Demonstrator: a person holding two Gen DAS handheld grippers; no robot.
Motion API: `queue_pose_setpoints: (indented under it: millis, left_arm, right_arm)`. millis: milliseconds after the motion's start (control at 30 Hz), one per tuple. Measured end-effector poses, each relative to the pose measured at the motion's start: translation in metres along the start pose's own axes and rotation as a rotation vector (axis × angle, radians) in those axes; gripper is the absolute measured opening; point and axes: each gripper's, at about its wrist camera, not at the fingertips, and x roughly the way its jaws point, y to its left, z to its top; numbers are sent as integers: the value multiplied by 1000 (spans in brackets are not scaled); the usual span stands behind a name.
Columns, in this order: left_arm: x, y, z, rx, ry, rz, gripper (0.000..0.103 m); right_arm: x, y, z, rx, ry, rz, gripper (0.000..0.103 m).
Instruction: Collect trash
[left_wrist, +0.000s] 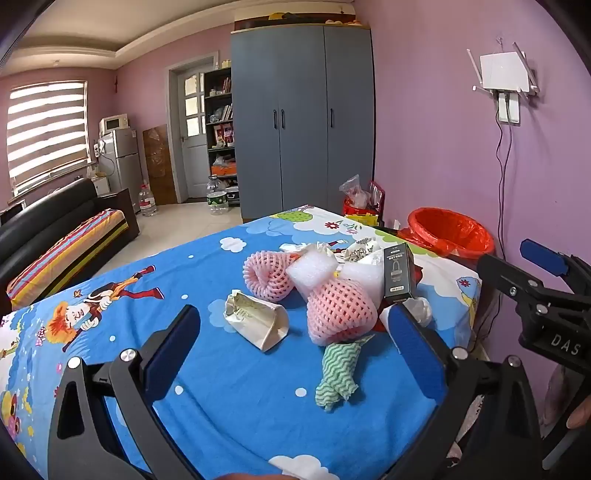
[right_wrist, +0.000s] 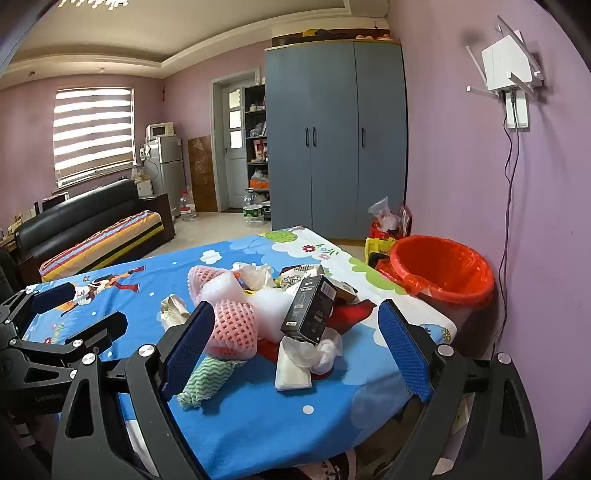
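Trash pile (right_wrist: 280, 317) heaped mid-counter (right_wrist: 258, 424), red-lined bin (right_wrist: 443, 273) far right. Left gripper (left_wrist: 295, 354) and right gripper (right_wrist: 295, 347) both released, empty. Risk: black box (right_wrist: 310, 310) perched atop, liable to topple if nudged.

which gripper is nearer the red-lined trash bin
Right. The right gripper hangs open over the table's near edge, with the bin just ahead to its right. The left gripper, also open, sits further left, past the trash pile from the bin.
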Motion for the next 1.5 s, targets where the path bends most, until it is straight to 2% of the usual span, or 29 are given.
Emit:
queue_pose_setpoints:
  millis: [1500]
  left_arm:
    - [1, 0, -6, 6, -1, 2, 98]
  right_arm:
    - [2, 0, -3, 19, 10, 7, 84]
